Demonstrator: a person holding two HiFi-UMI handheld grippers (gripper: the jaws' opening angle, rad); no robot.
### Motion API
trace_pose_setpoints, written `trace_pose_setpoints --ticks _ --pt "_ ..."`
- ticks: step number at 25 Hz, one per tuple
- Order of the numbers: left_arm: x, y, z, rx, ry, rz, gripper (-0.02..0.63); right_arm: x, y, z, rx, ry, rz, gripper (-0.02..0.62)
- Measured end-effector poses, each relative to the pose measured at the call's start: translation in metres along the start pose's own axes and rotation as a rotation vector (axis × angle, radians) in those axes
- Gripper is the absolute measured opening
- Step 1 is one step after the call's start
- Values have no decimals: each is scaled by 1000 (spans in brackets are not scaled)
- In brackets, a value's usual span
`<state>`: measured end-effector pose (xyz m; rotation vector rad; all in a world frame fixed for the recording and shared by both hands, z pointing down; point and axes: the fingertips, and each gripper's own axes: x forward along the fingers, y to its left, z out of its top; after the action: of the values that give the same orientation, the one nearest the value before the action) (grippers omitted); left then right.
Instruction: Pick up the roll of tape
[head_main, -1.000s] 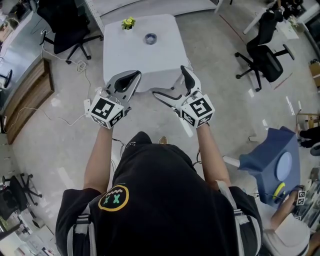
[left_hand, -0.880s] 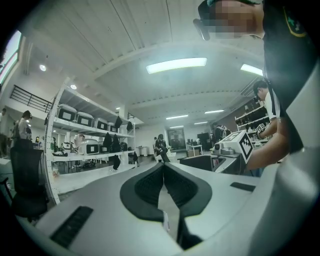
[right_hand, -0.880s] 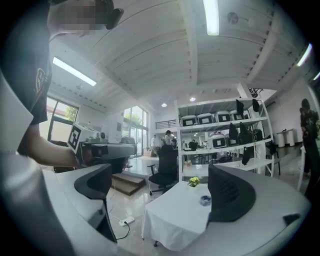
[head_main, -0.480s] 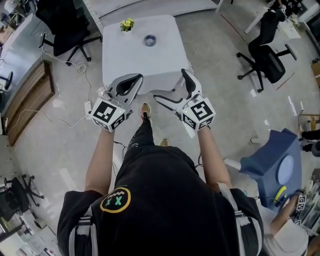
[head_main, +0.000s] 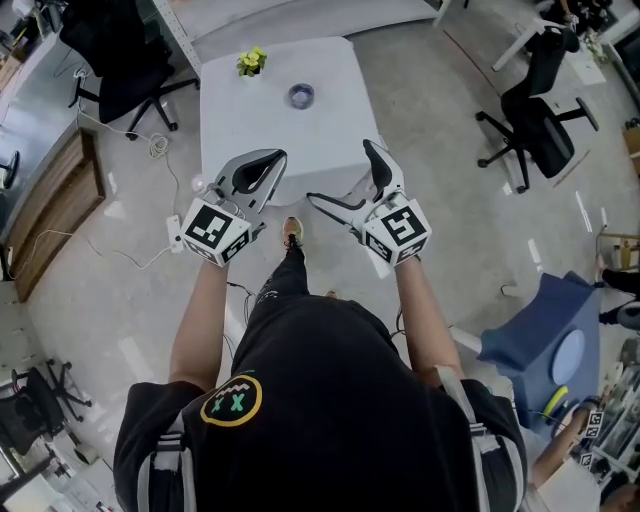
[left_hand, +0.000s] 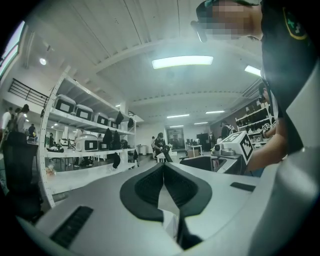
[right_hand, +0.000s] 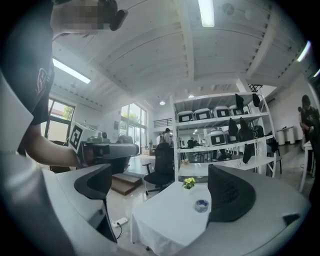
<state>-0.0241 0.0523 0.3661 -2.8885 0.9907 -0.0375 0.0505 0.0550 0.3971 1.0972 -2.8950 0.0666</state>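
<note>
A small bluish roll of tape (head_main: 301, 96) lies on the white-clothed table (head_main: 270, 130), toward its far side; the right gripper view shows the roll of tape (right_hand: 201, 205) on the table (right_hand: 165, 210) too. Both grippers are held in the air short of the table's near edge. My left gripper (head_main: 268, 168) is shut, its dark pads pressed together with nothing between them. My right gripper (head_main: 345, 172) is open wide and empty, with the roll far beyond its fingers.
A small yellow-green plant (head_main: 250, 62) stands at the table's far left corner. Black office chairs (head_main: 115, 55) (head_main: 535, 100) flank the table. A power strip and cable (head_main: 175, 215) lie on the floor at left. A blue bin (head_main: 545, 330) is at right.
The person has stepped closer to the table, one foot now forward under the grippers. Both grippers keep their pose, left shut and right open.
</note>
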Motion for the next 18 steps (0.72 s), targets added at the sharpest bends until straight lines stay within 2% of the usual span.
trace_pose_setpoints --ticks 18 --pt "93 170 -28 -28 9 -47 20 147 -119 7 15 19 -47 598"
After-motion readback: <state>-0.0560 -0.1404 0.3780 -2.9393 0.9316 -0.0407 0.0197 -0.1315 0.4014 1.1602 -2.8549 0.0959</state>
